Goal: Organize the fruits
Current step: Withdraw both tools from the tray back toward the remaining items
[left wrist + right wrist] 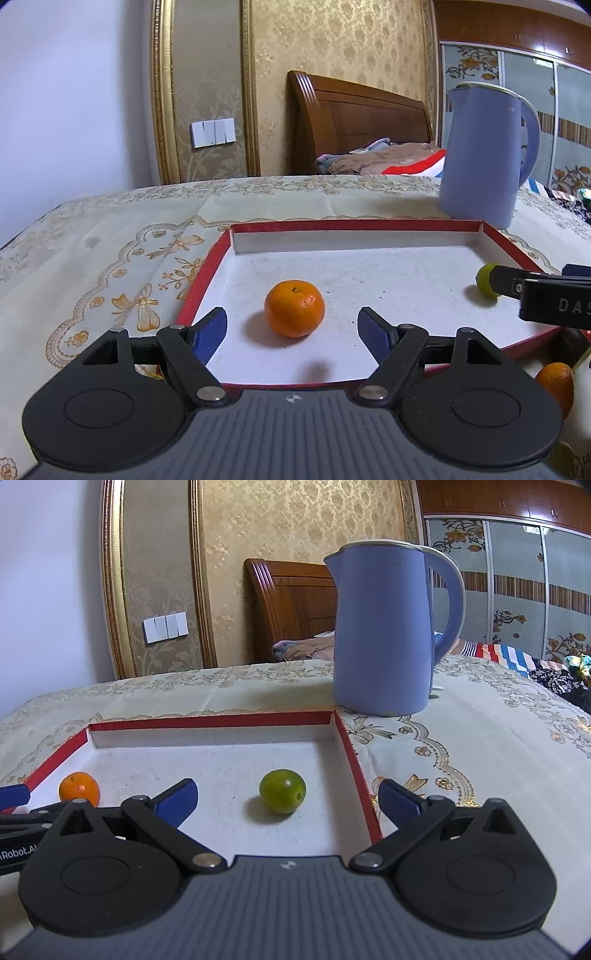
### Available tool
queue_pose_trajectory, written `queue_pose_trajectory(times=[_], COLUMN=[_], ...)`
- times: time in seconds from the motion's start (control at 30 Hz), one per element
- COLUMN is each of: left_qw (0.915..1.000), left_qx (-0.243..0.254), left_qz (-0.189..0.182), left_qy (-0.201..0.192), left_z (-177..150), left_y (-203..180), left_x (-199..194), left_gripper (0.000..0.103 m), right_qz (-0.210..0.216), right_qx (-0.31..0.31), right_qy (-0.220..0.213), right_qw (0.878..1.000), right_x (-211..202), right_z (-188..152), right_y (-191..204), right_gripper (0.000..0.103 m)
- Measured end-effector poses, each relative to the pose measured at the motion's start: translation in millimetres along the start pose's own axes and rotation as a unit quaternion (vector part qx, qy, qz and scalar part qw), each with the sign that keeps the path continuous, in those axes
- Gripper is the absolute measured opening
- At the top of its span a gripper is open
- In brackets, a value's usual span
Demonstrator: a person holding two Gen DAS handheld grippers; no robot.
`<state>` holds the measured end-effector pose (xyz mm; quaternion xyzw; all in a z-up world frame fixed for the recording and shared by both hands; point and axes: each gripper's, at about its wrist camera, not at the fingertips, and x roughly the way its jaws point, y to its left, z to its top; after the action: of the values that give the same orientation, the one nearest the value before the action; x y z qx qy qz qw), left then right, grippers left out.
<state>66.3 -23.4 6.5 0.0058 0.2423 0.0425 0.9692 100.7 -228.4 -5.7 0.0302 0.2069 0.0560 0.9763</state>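
A shallow red-rimmed box (207,266) with a white floor lies on the table; it also shows in the right wrist view (214,720). An orange tangerine (294,308) rests on its floor, just ahead of my left gripper (291,325), which is open and empty. A green fruit (282,791) rests near the box's right wall, just ahead of my right gripper (288,797), which is open and empty. The tangerine also shows at the left of the right wrist view (79,788), the green fruit at the right of the left wrist view (485,280).
A blue kettle (384,627) stands on the floral tablecloth (92,258) behind the box's right corner. Another orange fruit (554,382) lies outside the box at the near right. A bed and wardrobe are beyond the table.
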Motion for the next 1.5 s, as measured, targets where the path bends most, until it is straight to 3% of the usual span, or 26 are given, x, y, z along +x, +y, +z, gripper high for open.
queue_pose_trajectory(times=[0.53, 0.73, 0.87, 1.03, 1.17, 1.37, 1.5], left_qw=[0.9987, 0.9989, 0.9997, 0.9955, 0.9931, 0.996, 0.9959], left_qx=[-0.046, -0.033, -0.006, -0.093, -0.109, -0.073, -0.067], left_qz=[-0.02, -0.034, -0.007, -0.017, -0.017, 0.032, 0.035], left_qy=[-0.006, -0.007, -0.022, -0.006, 0.04, 0.04, 0.05], left_z=[-13, -23, -37, -41, -40, -36, -33], left_y=[27, 28, 28, 62, 72, 65, 73], left_x=[-37, -55, -69, -69, -53, -47, -40], left_gripper=[0.078, 0.078, 0.078, 0.078, 0.078, 0.078, 0.078], right_qz=[0.019, 0.025, 0.025, 0.027, 0.026, 0.025, 0.026], right_qx=[0.016, 0.008, 0.013, 0.014, 0.016, 0.023, 0.024], right_qy=[-0.048, -0.054, -0.053, -0.045, -0.04, -0.031, -0.028], right_qw=[0.999, 0.998, 0.998, 0.999, 0.999, 0.999, 0.999], right_x=[-40, -47, -47, -45, -44, -42, -41], right_z=[-9, -12, -12, -12, -12, -13, -12], right_y=[-8, -5, -7, -6, -6, -9, -9], right_gripper=[0.103, 0.103, 0.103, 0.103, 0.103, 0.103, 0.103])
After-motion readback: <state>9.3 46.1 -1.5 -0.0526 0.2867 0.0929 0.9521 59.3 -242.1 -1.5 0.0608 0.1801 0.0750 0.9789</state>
